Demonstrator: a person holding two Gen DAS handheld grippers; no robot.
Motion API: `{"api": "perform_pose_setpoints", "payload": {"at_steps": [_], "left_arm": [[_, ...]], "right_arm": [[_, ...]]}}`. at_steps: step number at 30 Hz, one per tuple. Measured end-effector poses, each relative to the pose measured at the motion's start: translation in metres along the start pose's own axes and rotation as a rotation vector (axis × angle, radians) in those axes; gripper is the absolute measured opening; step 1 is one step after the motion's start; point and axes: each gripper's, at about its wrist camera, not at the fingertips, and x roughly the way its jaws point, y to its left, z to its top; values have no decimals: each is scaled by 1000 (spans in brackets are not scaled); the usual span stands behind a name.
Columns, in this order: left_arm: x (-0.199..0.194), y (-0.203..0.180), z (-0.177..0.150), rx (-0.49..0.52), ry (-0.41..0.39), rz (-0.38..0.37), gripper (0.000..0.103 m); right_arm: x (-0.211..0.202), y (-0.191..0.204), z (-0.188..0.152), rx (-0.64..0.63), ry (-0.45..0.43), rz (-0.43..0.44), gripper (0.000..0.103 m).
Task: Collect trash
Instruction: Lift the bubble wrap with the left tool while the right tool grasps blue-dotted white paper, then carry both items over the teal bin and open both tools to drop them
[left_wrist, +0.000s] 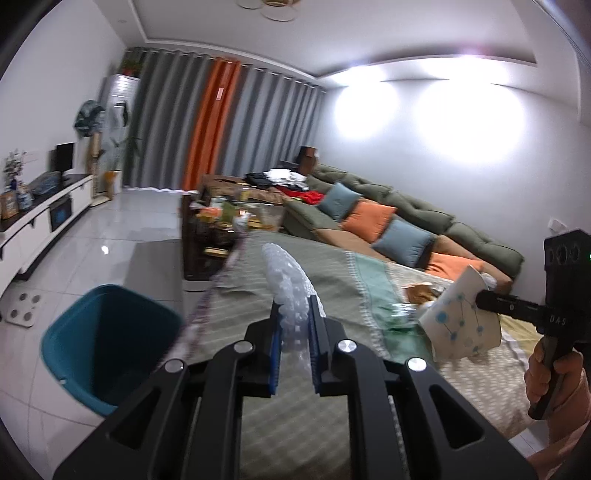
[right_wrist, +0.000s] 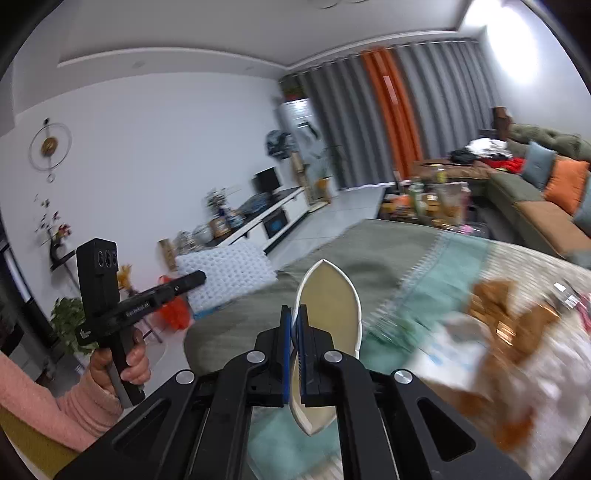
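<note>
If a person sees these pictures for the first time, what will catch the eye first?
Probably the two loaded tongs: the left tongs pinch a white foam net, the right tongs squeeze a flattened paper cup above the table cloth. Next, the teal bin on the floor at the table's left, and the orange curtain behind.

Cloth-covered table (left_wrist: 258, 295), striped olive with a pale green band (left_wrist: 373, 284) across it, stretching ahead of both tongs. Ahead and right of the right tongs, lying on the cloth: blurred brown scraps (right_wrist: 513, 314) and pale wrappers (right_wrist: 454, 350). Glossy tiled floor (left_wrist: 110, 229) left of the left tongs, bearing a teal bin (left_wrist: 107, 343).
</note>
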Motion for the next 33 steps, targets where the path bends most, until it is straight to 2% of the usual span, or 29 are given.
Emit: {"api": "perform_pose_setpoints", "payload": {"at_steps": [8, 17, 26, 33], "left_arm": [[-12, 46, 4, -27, 0, 153, 14], [-15, 97, 6, -89, 25, 308, 14], [4, 129, -7, -131, 98, 371, 14], [20, 149, -21, -154, 152, 384, 14]], "right_arm": [[76, 35, 28, -53, 42, 143, 4], [144, 70, 48, -92, 98, 241, 4], [200, 92, 51, -106, 173, 246, 4], [250, 98, 49, -93, 253, 214, 4]]}}
